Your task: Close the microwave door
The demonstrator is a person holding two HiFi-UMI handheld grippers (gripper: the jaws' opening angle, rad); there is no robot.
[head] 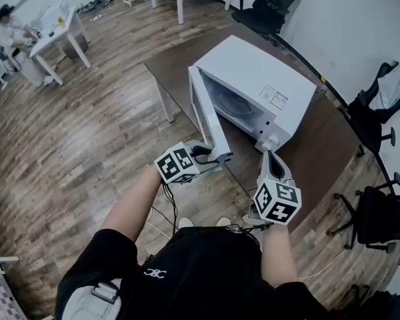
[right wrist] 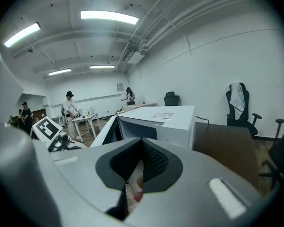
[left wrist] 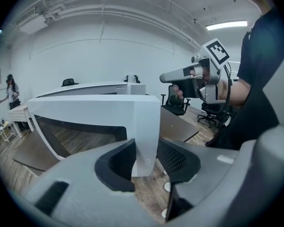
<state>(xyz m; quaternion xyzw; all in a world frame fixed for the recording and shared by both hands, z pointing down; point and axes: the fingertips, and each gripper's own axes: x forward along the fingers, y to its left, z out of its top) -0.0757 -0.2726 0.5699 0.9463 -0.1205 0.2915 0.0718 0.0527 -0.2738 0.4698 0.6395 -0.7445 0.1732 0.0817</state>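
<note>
A white microwave (head: 253, 79) stands on a brown table (head: 320, 152), its door (head: 207, 112) swung wide open toward me. My left gripper (head: 217, 155) is at the door's free edge. In the left gripper view the door's edge (left wrist: 144, 126) sits between the two pads, which close on it on both sides. My right gripper (head: 269, 155) hovers over the table's near edge, just in front of the microwave's control side, pointing at the microwave (right wrist: 165, 119). Its jaws stand together with nothing between them.
Black office chairs stand behind the table (head: 267, 5) and along its right side (head: 380, 99), (head: 380, 215). White desks and a seated person (head: 10, 32) are far off at the upper left. Wooden floor lies to the left of the table.
</note>
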